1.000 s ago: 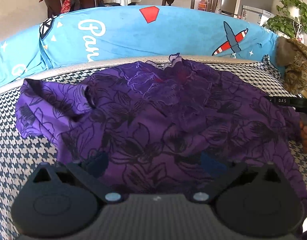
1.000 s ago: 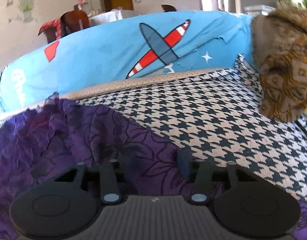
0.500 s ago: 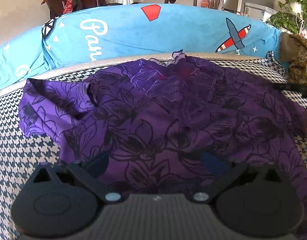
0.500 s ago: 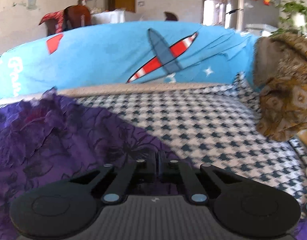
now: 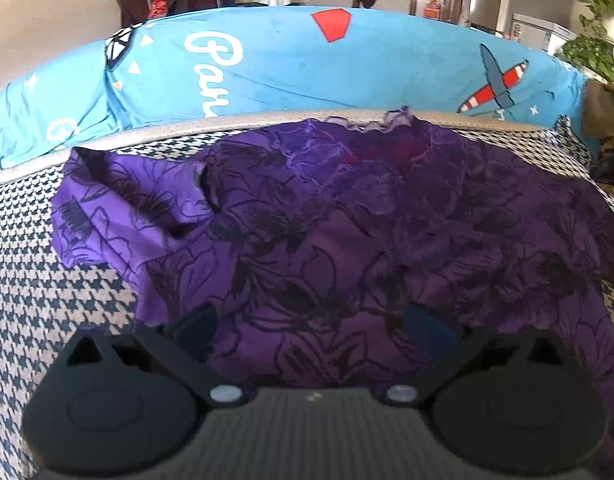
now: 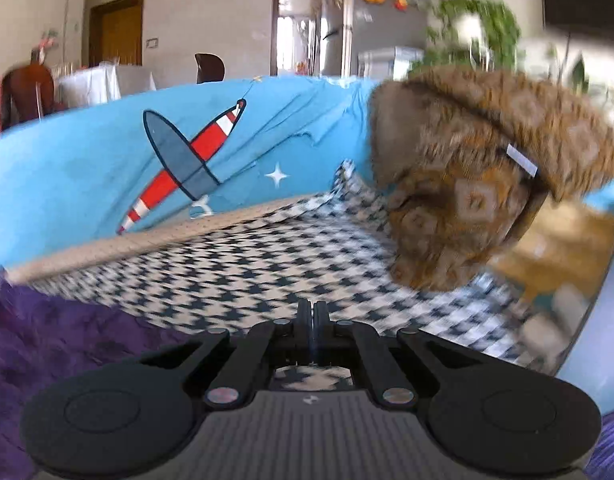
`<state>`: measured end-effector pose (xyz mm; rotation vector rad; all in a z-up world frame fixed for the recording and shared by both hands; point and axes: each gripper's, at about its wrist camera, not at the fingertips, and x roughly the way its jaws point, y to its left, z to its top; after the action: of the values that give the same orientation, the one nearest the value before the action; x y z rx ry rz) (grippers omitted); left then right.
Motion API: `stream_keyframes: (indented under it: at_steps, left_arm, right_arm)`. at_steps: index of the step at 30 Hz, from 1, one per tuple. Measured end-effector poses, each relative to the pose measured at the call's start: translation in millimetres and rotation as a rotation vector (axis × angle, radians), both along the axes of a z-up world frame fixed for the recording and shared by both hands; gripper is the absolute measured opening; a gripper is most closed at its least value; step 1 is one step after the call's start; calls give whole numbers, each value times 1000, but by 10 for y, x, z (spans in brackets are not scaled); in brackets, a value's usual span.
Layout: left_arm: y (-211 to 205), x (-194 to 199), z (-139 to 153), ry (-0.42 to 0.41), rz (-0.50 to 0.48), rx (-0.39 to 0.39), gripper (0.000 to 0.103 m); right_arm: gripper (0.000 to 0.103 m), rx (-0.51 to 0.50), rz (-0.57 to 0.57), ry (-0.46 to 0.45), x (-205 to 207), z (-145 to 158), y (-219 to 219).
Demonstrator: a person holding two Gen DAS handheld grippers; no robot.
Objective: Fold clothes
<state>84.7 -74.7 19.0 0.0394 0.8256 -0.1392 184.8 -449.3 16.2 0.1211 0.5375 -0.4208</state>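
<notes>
A purple garment with a dark flower print (image 5: 327,216) lies spread on the houndstooth-covered sofa seat (image 5: 47,304). My left gripper (image 5: 311,324) is open, its fingers wide apart over the garment's near hem. In the right wrist view the garment (image 6: 55,344) lies at the lower left. My right gripper (image 6: 311,322) is shut with its jaws together; I cannot tell whether cloth is pinched between them. The view is tilted and blurred.
A blue cushion cover with a plane print (image 5: 307,64) runs along the sofa back. A brown patterned cushion (image 6: 479,184) sits at the right end of the seat. A dining table, chairs and a plant stand beyond the sofa.
My right gripper has shut and swung up and to the right, away from the garment's edge. The left gripper has stayed open over the hem.
</notes>
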Motion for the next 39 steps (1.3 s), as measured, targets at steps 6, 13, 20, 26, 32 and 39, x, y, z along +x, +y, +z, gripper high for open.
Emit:
stream_keyframes:
  at_steps: [6, 13, 20, 26, 32, 39]
  left_arm:
    - [196, 82, 76, -5, 77, -29, 103]
    - [307, 147, 47, 10, 117, -36, 103]
    - [397, 146, -9, 48, 141, -40, 103]
    - [447, 11, 88, 53, 138, -63, 103]
    - [529, -143, 169, 58, 147, -72, 103]
    - [575, -416, 250, -17, 175, -2, 103]
  right_arm:
    - [9, 27, 162, -5, -71, 104, 356]
    - [25, 191, 238, 41, -194, 102, 697]
    - [37, 348, 260, 77, -371, 83, 976]
    - [39, 413, 307, 130, -597, 13, 1232]
    - [45, 464, 333, 158, -814, -44, 1401]
    - [46, 441, 395, 180, -1030, -107, 1594]
